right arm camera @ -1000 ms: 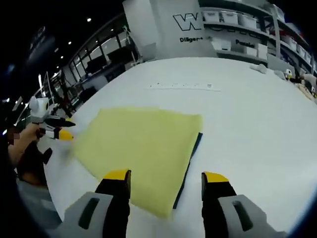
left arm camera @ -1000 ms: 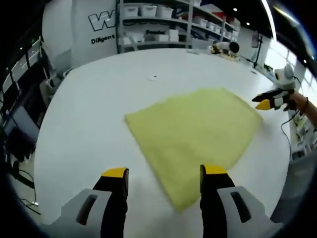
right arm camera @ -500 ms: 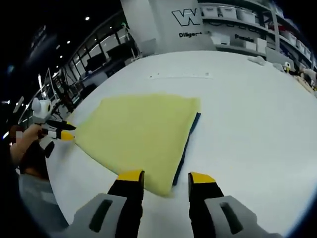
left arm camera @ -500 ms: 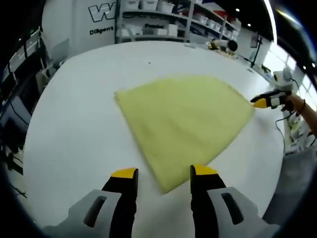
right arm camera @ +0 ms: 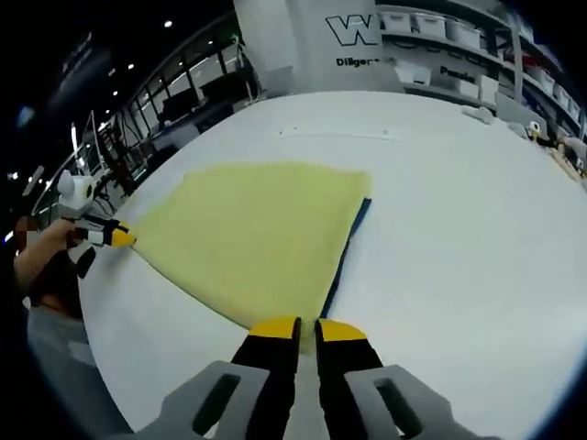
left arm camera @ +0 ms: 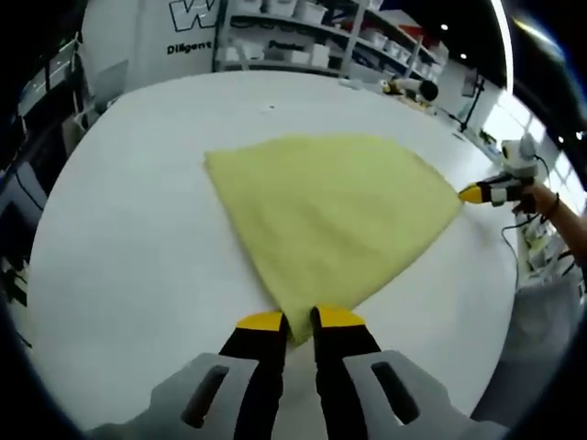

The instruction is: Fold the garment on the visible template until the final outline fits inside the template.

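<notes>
- Left gripper view: the back wall (left arm camera: 128,37) carries a large "W" and, under it, writing that starts "Diligent"; the rest is cut off.
- Shelves (left arm camera: 303,41) beside that wall hold white bins; what is in them cannot be made out.
- The yellow garment (left arm camera: 330,206) lies spread flat on the white table (left arm camera: 119,229), one corner pointing at the camera.
- The left gripper (left arm camera: 300,323) has its yellow-tipped jaws drawn nearly together, pinching that near corner of the garment.
- At the far right corner, the right gripper (left arm camera: 484,192) touches the cloth, held by a person's hand (left arm camera: 541,197).
- Right gripper view: the wall shows the "W" and "Dilige…" again, with shelves of white bins (right arm camera: 459,37) to its right.
- The garment covers most of a dark blue template (right arm camera: 346,257), which shows as a thin strip along the cloth's right edge.
- The right gripper's jaws are almost closed on the near corner.
- At the left corner, the left gripper's tip meets the cloth.
- A long pale strip (right arm camera: 339,134) lies on the table beyond the garment.
</notes>
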`<state>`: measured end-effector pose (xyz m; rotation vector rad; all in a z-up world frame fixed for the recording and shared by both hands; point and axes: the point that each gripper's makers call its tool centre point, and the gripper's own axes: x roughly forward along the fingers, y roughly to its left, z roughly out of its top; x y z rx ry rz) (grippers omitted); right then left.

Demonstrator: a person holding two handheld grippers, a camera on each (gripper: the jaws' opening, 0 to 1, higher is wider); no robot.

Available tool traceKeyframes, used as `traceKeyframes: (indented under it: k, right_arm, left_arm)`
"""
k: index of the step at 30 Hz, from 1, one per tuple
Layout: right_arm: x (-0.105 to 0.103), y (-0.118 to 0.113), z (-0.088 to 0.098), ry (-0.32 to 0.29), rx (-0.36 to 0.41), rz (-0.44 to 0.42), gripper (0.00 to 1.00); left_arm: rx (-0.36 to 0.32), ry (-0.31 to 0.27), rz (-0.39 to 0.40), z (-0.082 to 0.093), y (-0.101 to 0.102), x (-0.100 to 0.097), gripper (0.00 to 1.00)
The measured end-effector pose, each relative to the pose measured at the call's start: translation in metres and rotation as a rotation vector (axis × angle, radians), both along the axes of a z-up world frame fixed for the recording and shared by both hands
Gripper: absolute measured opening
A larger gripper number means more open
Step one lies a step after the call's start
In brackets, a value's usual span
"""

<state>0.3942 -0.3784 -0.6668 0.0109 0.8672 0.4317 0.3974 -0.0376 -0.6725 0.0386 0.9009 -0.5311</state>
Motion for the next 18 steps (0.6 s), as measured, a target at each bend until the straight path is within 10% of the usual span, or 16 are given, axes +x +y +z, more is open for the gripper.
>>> traceKeyframes:
  k: [18]
  right_arm:
    - [-0.023, 0.009, 0.004, 0.015, 0.009, 0.025, 0.00]
  left_arm:
    - [0.021, 0.003, -0.003, 0.000, 0.012, -0.023, 0.01]
